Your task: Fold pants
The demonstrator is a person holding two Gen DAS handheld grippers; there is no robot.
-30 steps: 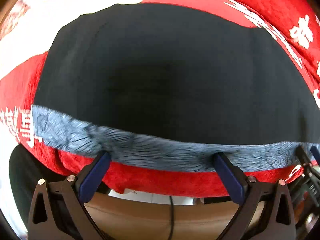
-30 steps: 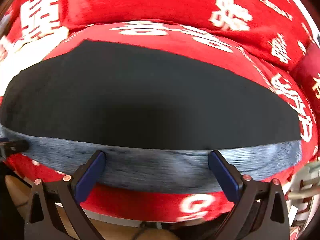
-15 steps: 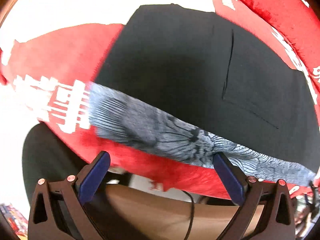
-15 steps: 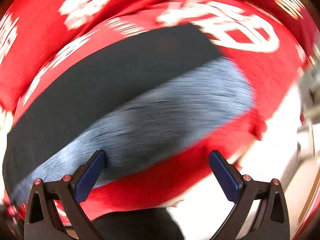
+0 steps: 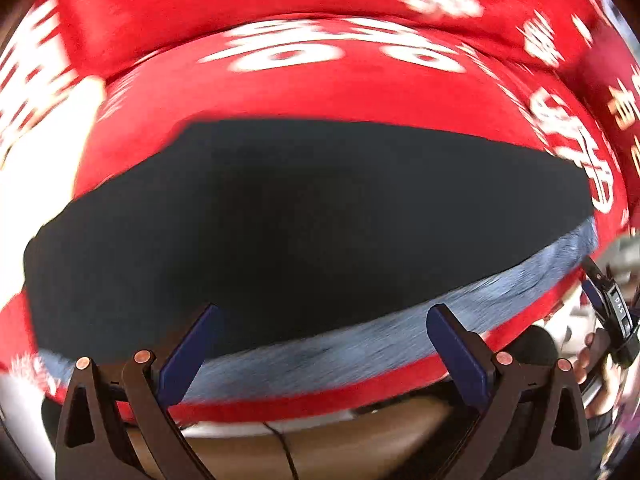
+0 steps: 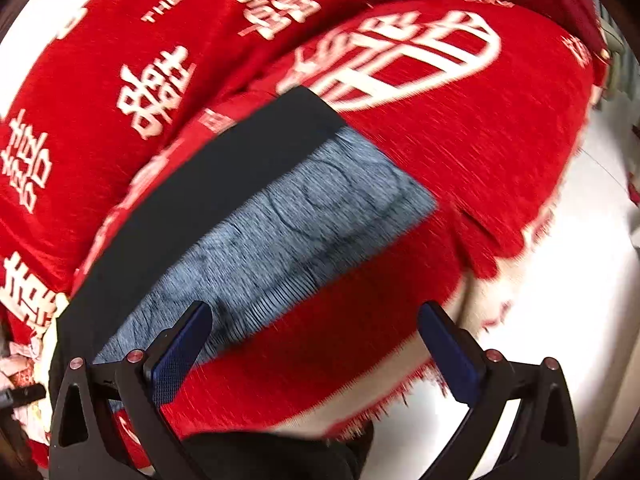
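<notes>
Black pants [image 5: 304, 216] with a grey patterned waistband [image 5: 360, 344] lie flat on a red cushion with white characters [image 5: 320, 80]. My left gripper [image 5: 320, 344] is open and empty, just in front of the waistband near its middle. In the right wrist view the pants [image 6: 208, 184] run diagonally, the waistband [image 6: 288, 220] on the near side. My right gripper [image 6: 314, 344] is open and empty, its left finger [image 6: 180, 352] over the waistband's near edge, the right finger over the red cover.
The red fringed cover [image 6: 460, 160] drapes over the cushion's front edge; white floor [image 6: 560, 320] lies to the right. The right gripper [image 5: 608, 308] and a hand show at the right edge of the left wrist view. A brown surface [image 5: 320, 440] with a cable lies below.
Both grippers stayed open. The left view swung back right, facing the pants squarely. The right view keeps swinging toward the waistband's right end and the cushion edge.
</notes>
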